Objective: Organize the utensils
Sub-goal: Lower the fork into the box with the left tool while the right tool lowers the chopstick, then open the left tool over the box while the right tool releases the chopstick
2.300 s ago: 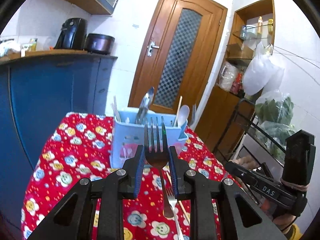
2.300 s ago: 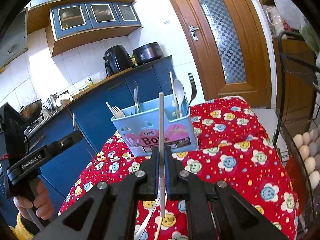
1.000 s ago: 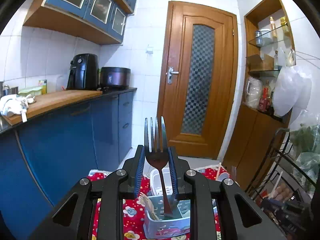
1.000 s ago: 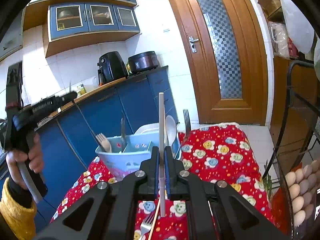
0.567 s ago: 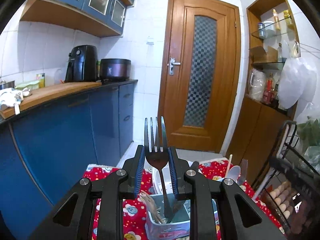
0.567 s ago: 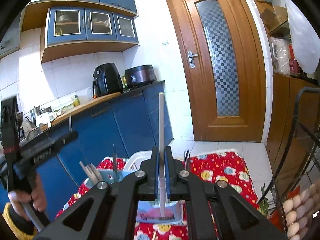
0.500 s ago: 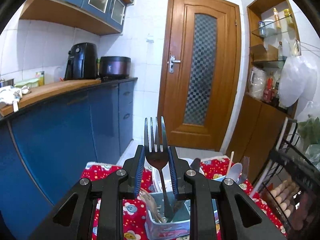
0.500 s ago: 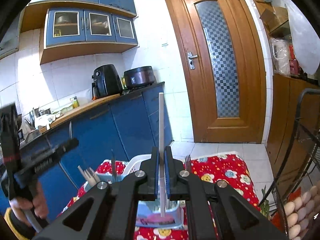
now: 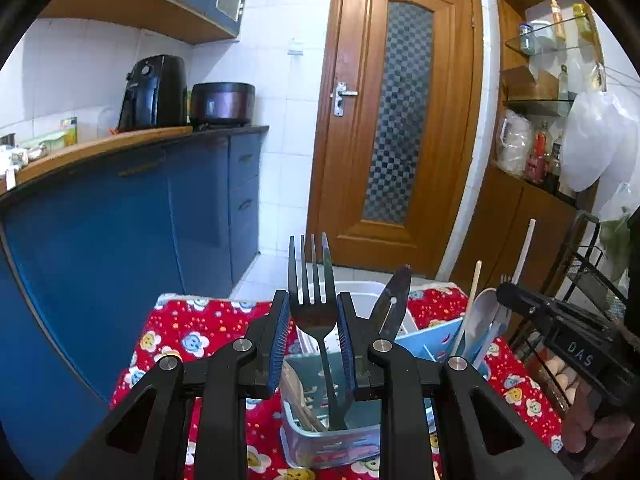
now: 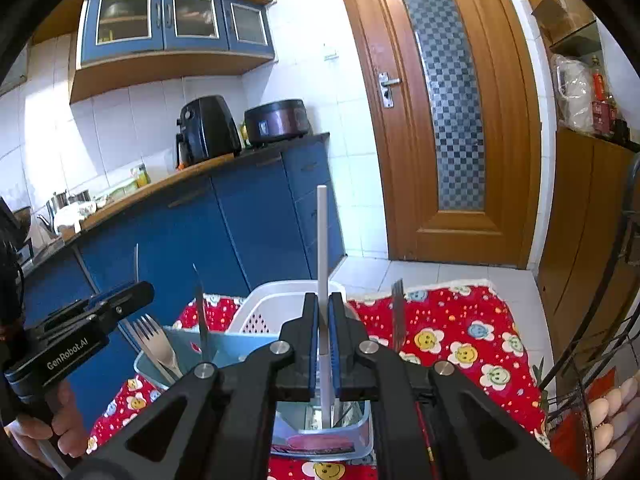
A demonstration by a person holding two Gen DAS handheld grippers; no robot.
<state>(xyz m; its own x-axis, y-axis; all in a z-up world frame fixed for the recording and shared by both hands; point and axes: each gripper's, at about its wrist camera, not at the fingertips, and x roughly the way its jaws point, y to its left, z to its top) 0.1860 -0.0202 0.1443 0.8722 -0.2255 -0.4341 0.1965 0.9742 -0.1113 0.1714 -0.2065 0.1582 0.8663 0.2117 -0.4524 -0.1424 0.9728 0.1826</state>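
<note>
**Fork and chopstick held over the caddy**

Fork (image 9: 312,312): stiff metal, light, slick; best gripped at the neck below the tines. Chopstick (image 10: 323,280): thin, rigid, light, likely to pivot; best gripped mid-shaft. Left tool (image 9: 313,340) clamped on the fork neck, tines up, handle reaching down into the near compartment of the blue caddy (image 9: 332,440). Right tool (image 10: 323,344) nearly closed on the white chopstick, upright, lower end inside the caddy on the red bench cloth (image 10: 460,332).

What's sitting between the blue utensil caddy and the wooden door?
A white perforated basket stands right behind the blue caddy, then bare floor tiles, in the right wrist view.
</note>
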